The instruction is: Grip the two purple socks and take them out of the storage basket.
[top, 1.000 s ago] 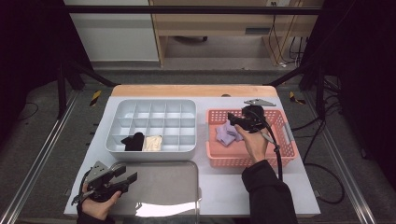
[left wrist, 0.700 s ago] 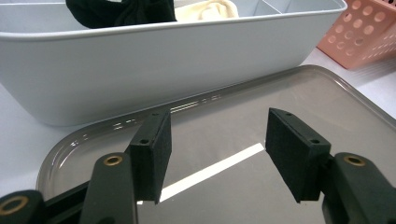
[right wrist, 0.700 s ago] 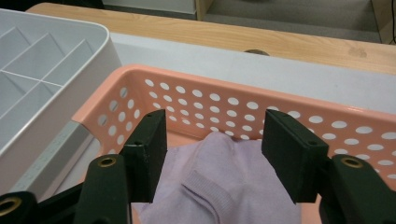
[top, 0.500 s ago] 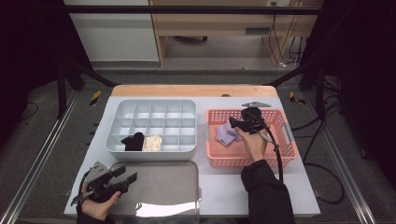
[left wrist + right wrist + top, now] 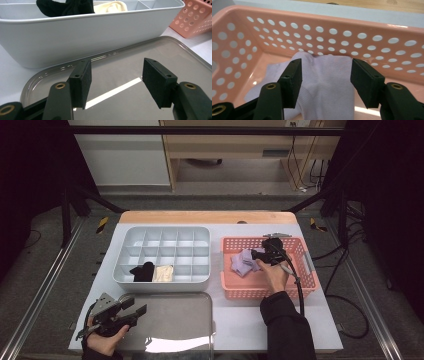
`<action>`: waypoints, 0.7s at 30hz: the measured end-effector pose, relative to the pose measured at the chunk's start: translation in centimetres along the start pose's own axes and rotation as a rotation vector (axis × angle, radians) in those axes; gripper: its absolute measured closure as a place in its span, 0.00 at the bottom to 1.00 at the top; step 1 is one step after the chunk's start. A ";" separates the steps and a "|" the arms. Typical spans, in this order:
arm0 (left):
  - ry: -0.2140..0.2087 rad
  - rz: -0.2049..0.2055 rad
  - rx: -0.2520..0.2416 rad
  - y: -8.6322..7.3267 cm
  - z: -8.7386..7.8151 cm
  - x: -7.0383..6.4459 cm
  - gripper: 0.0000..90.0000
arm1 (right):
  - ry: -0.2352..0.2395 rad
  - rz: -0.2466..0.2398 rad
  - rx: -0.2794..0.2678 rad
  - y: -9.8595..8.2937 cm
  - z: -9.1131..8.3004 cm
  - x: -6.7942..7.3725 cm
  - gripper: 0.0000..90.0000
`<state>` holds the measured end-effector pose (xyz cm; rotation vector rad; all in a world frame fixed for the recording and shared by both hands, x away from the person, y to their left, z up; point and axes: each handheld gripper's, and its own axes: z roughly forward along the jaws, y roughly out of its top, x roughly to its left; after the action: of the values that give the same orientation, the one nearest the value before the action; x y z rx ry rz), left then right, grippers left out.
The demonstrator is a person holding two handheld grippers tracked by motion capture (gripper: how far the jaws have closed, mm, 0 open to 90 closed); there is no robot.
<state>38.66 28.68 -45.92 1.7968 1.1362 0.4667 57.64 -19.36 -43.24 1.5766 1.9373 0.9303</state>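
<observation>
My right gripper (image 5: 325, 82) sits in the pink basket (image 5: 367, 32), jaws spread wide on either side of the lilac sock (image 5: 327, 75), not pinching it; my hand reaches in from six o'clock. My left gripper (image 5: 116, 80) rests released over the metal tray (image 5: 175, 50), the divided bin (image 5: 75, 32) at twelve o'clock.

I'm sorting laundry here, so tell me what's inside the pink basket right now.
The pink basket holds a crumpled lilac sock. The right gripper reaches in, its open jaws on either side of the sock. Whatever lies beneath the fabric is covered, and the hand hides part of the basket floor.
</observation>
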 end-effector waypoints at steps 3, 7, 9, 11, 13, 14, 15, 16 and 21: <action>-0.002 0.003 0.002 0.0 0.0 0.0 0.44 | -0.010 -0.003 0.006 0.0 0.2 -0.3 0.50; -0.003 0.001 0.003 0.0 0.0 0.0 0.44 | -0.014 0.018 0.015 -0.3 0.5 -0.9 0.53; -0.002 0.001 0.003 0.0 0.0 0.0 0.44 | -0.013 0.034 0.033 -0.6 0.7 -1.2 0.53; 0.000 0.004 0.005 0.0 0.1 0.0 0.44 | -0.019 0.035 0.036 -0.6 0.7 -1.3 0.54; 0.000 0.005 0.007 0.0 0.1 -0.1 0.44 | -0.019 0.037 0.045 -0.7 0.8 -1.3 0.55; 0.000 0.006 0.006 0.0 0.1 -0.1 0.44 | -0.025 0.034 0.054 -0.7 0.9 -1.4 0.56; -0.001 0.006 0.005 0.0 0.1 -0.1 0.44 | -0.025 0.036 0.058 -0.7 1.0 -1.4 0.56; -0.001 0.005 0.006 0.0 0.1 0.0 0.44 | -0.024 0.038 0.058 -0.7 1.0 -1.4 0.57; -0.002 0.007 0.008 -0.1 0.2 0.0 0.44 | -0.045 0.025 0.081 -0.8 1.3 -1.4 0.62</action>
<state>38.76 28.61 -46.08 1.8083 1.1327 0.4652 58.38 -20.50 -44.76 1.6566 1.9499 0.8285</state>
